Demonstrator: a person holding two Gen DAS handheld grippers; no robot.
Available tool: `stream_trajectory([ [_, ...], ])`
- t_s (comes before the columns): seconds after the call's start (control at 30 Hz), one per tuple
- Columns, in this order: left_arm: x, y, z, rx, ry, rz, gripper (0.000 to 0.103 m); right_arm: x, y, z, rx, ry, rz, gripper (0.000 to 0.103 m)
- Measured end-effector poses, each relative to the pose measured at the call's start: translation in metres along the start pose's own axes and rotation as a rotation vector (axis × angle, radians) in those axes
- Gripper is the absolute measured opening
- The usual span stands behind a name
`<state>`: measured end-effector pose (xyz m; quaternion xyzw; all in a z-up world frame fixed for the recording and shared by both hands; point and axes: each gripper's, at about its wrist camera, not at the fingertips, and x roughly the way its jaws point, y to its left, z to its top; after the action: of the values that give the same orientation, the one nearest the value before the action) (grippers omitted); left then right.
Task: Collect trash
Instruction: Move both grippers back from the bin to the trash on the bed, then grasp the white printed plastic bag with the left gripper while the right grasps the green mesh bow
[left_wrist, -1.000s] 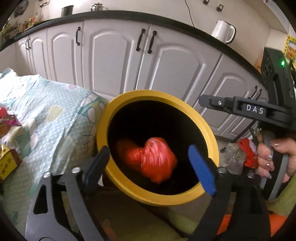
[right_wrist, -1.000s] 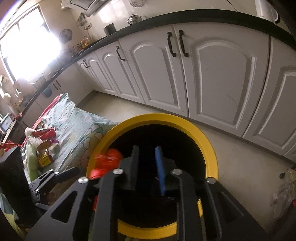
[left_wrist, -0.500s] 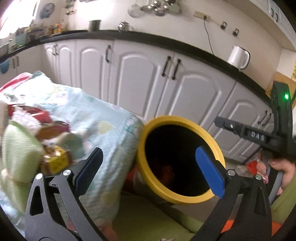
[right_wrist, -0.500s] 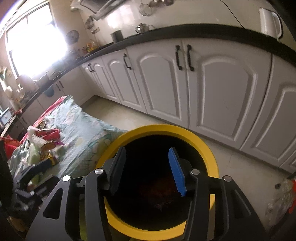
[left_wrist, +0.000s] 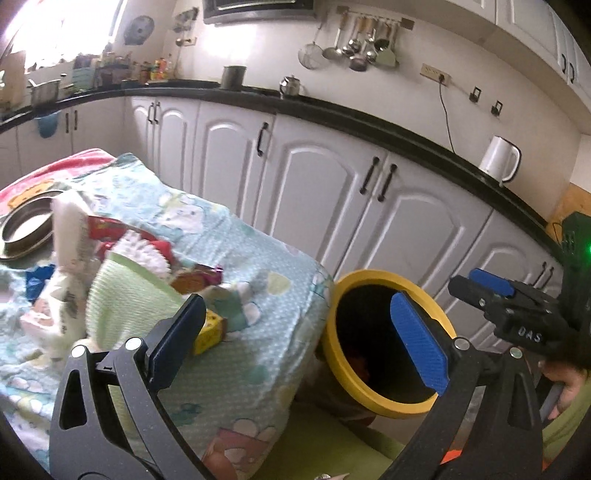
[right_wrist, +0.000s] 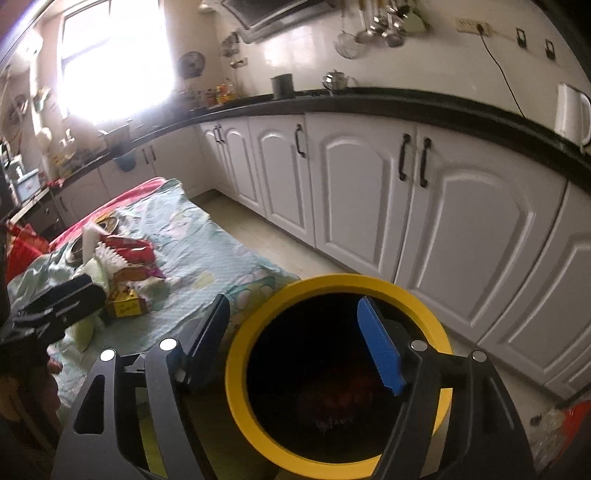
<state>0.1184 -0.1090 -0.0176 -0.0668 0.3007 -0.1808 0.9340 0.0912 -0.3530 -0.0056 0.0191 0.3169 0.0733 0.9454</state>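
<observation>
A yellow-rimmed black bin (left_wrist: 343, 295) stands on the floor beside a table with a light blue patterned cloth (left_wrist: 258, 266); it also shows in the right wrist view (right_wrist: 332, 284). Red trash lies dimly at its bottom (right_wrist: 343, 391). On the cloth lie a small yellow box (left_wrist: 210, 332), red wrappers (left_wrist: 107, 229) and a pale green cloth (left_wrist: 125, 295). My left gripper (left_wrist: 299, 332) is open and empty, between the table corner and the bin. My right gripper (right_wrist: 295, 343) is open and empty above the bin's mouth.
White kitchen cabinets (left_wrist: 332, 192) under a black counter run behind the bin. A white kettle (left_wrist: 498, 162) stands on the counter. A metal bowl (left_wrist: 22, 229) sits at the table's far left. A plastic bag (right_wrist: 554, 421) lies on the floor at right.
Red trash fell into the bin. My right gripper opened over it. My left gripper lifted and swung left, so the table and its litter came into view.
</observation>
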Motion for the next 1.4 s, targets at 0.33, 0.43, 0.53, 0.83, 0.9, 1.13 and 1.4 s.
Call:
stream_trajectory([
  [0.33,-0.024,0.033,0.008,-0.050,-0.060,0.074,0.092,-0.008,0.037,0.006,-0.075,-0.026,0.040,0.078],
  [0.43,-0.031,0.044,0.009,-0.072,-0.072,0.094,0.092,-0.009,0.049,0.006,-0.095,-0.029,0.059,0.082],
  [0.53,-0.037,0.055,0.009,-0.088,-0.083,0.118,0.092,-0.009,0.060,0.006,-0.110,-0.028,0.074,0.083],
  [0.83,-0.050,0.087,0.009,-0.144,-0.096,0.189,0.092,-0.004,0.097,0.000,-0.159,0.000,0.145,0.086],
  [0.9,-0.053,0.096,0.010,-0.163,-0.099,0.204,0.092,-0.002,0.107,-0.002,-0.167,0.011,0.168,0.086],
  [1.13,-0.063,0.127,0.008,-0.224,-0.105,0.254,0.092,0.008,0.141,-0.009,-0.200,0.057,0.247,0.086],
  [1.4,-0.071,0.165,0.005,-0.296,-0.095,0.303,0.092,0.027,0.179,-0.017,-0.229,0.114,0.316,0.086],
])
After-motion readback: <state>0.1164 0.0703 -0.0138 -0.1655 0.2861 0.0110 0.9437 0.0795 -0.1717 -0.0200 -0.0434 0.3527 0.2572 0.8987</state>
